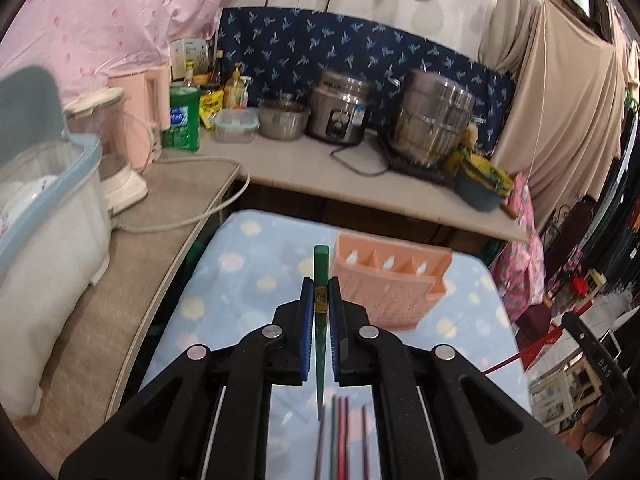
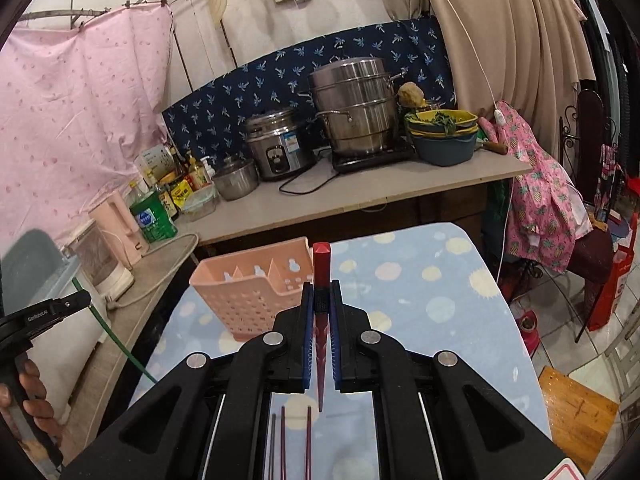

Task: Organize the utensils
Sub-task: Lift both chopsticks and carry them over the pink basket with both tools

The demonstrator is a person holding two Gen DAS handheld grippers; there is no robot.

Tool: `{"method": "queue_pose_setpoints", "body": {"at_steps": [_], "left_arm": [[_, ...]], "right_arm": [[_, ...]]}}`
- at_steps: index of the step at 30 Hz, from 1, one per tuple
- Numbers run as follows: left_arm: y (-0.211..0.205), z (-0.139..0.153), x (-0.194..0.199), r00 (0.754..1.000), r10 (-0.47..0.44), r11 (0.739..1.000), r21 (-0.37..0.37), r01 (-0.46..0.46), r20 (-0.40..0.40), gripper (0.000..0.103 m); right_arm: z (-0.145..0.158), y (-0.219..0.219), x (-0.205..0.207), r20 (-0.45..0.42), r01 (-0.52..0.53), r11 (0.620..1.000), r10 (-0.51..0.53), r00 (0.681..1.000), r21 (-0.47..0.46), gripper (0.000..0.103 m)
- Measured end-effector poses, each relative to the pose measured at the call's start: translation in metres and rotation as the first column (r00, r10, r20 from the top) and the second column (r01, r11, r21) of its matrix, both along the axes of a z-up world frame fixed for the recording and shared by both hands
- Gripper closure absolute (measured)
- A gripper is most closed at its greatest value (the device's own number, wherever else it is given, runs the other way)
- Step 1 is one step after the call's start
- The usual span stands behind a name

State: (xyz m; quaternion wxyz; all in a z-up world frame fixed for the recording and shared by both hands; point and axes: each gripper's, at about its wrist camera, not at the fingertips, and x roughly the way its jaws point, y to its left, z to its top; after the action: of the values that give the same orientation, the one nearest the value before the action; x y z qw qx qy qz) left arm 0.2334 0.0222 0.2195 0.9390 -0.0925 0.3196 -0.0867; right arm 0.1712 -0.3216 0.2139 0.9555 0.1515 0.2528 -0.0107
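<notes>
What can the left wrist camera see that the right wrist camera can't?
Only the left wrist view shows the left gripper shut on a green chopstick, and a white bin with a blue rim holding dishes.

Only the right wrist view shows the right gripper shut on a red chopstick, a hand, a wooden stool on the tiled floor and a pink pineapple-print cloth.

Both show the pink utensil holder on the spotted tablecloth, loose chopsticks below, the rice cooker and the steamer pot.
</notes>
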Motion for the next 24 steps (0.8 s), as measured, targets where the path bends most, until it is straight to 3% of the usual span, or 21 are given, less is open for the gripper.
{"method": "queue_pose_setpoints", "body": {"at_steps": [8, 12, 17, 24], "left_arm": [[-0.009, 0.068, 0.040, 0.989, 0.017, 0.996, -0.092, -0.003, 0.144, 0.096], [-0.017, 0.083, 0.061, 0.978, 0.038, 0.995, -0.095, -0.018, 0.204, 0.096], [-0.026, 0.071, 0.083, 0.979, 0.053, 0.996, -0.084, -0.037, 0.196, 0.096], [-0.029, 0.025, 0.109, 0.994, 0.049, 0.997, -0.062, -0.043, 0.100, 0.096]], "right_arm": [[0.058, -0.007, 0.047, 0.142, -0.007, 0.999, 0.000, 0.990, 0.045, 0.096], [0.064, -0.009, 0.077, 0.146, -0.013, 0.997, 0.002, 0.989, 0.071, 0.096], [0.048, -0.005, 0.107, 0.102, -0.014, 0.998, 0.008, 0.995, 0.065, 0.096], [0.000, -0.003, 0.132, -0.004, -0.016, 0.998, 0.016, 1.000, 0.057, 0.096]]}}
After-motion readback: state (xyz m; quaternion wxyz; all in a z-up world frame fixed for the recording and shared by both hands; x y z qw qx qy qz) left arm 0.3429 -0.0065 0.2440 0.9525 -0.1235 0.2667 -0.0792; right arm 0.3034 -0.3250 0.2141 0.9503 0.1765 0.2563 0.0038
